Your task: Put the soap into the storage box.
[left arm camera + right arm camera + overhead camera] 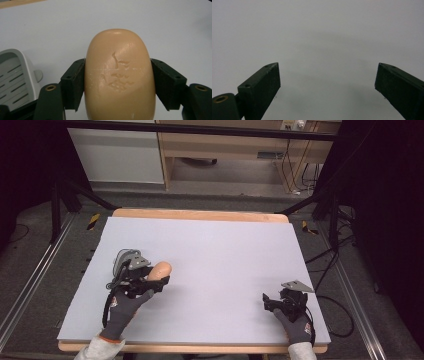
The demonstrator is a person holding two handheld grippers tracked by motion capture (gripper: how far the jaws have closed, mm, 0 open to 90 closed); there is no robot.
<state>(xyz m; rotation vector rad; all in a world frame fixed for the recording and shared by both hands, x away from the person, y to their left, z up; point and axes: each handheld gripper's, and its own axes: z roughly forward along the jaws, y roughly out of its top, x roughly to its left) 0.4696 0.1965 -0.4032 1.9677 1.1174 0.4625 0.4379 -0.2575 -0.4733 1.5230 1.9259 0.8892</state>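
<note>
Left gripper view: soap [119,77] between jaws, grey dish [15,77] beside.

Left gripper [161,281] sits over the left-middle of the table, held by a grey-gloved left hand [126,306] coming in from the bottom edge, and its two black jaws are clamped tight on both sides of a tan soap bar [119,77]. Right gripper [267,300] is way over near the right front corner in the right hand [296,321], pointing left. Its jaws are spread wide with nothing between them.
</note>
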